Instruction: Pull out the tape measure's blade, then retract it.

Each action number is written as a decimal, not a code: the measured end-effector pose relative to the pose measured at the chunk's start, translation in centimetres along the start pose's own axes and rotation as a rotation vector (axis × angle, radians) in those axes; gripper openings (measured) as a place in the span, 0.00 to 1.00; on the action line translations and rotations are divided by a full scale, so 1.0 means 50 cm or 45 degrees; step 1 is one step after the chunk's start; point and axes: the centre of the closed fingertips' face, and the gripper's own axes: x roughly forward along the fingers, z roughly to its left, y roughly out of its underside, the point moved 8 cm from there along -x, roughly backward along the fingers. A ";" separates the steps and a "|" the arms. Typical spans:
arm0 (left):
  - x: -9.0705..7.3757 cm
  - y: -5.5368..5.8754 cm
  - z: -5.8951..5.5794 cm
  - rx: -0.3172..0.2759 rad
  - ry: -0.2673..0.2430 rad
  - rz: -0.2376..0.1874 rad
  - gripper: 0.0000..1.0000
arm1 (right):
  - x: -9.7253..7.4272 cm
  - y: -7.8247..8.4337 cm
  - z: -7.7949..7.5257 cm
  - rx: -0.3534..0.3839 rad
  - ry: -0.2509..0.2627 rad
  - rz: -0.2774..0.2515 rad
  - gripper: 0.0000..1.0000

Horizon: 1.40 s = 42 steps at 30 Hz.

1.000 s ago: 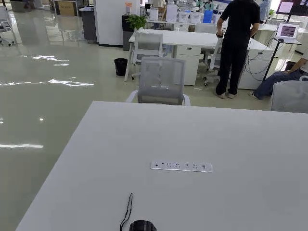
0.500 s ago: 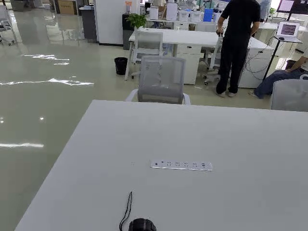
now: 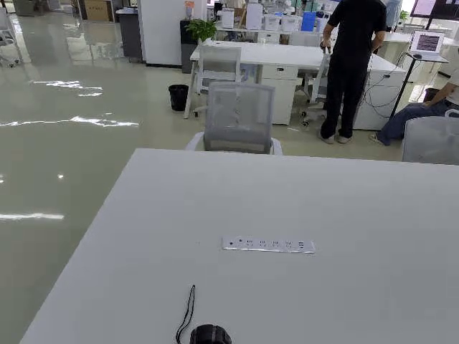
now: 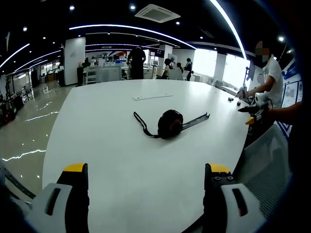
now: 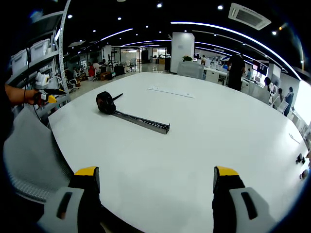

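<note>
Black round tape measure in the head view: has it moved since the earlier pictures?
No. The black round tape measure keeps its place relative to the white power strip; only the view shifted.

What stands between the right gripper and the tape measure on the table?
Nothing visible does. In the right gripper view, bare white table lies between the right gripper and the tape measure, whose blade is partly out.

Everything is lit brightly and evenly by ceiling strips (image 4: pixel 112 25) and spots (image 4: pixel 71 8). Glare is thrown across the glossy floor (image 3: pixel 64 143). Only a faint shadow is cast under the tape measure (image 4: pixel 170 124). Both gripper views are bowed at the edges.
</note>
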 end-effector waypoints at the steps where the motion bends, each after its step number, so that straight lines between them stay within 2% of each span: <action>1: 0.002 -0.001 -0.001 0.002 0.002 0.003 0.99 | -0.002 -0.006 0.003 -0.018 0.004 -0.006 0.97; 5: 0.008 -0.006 -0.005 -0.008 0.007 -0.004 0.99 | 0.000 -0.008 0.003 -0.027 0.004 0.002 0.97; 11: 0.025 -0.024 -0.028 -0.001 0.028 -0.001 0.99 | 0.012 -0.012 0.000 -0.033 -0.005 0.010 0.96; 15: 0.039 -0.027 -0.041 0.000 0.034 0.003 0.99 | 0.018 -0.017 -0.002 -0.038 -0.007 0.011 0.95; 21: 0.061 -0.029 -0.059 -0.008 0.052 0.033 0.97 | 0.030 -0.016 -0.003 -0.036 -0.018 0.019 0.93; 26: 0.078 -0.035 -0.075 -0.010 0.067 0.038 0.97 | 0.039 -0.014 -0.003 -0.042 -0.029 0.026 0.92; 33: 0.101 -0.042 -0.086 0.001 0.081 0.065 0.99 | 0.053 -0.020 -0.001 -0.045 -0.032 0.041 0.91; 35: 0.107 -0.041 -0.088 -0.011 0.077 0.088 0.99 | 0.060 -0.021 -0.004 -0.047 -0.029 0.045 0.90; 38: 0.118 -0.050 -0.093 -0.017 0.090 0.099 0.99 | 0.071 -0.023 -0.009 -0.045 -0.030 0.048 0.89; 42: 0.135 -0.078 -0.099 0.040 0.115 0.100 0.99 | 0.088 -0.028 -0.010 -0.064 -0.047 0.056 0.89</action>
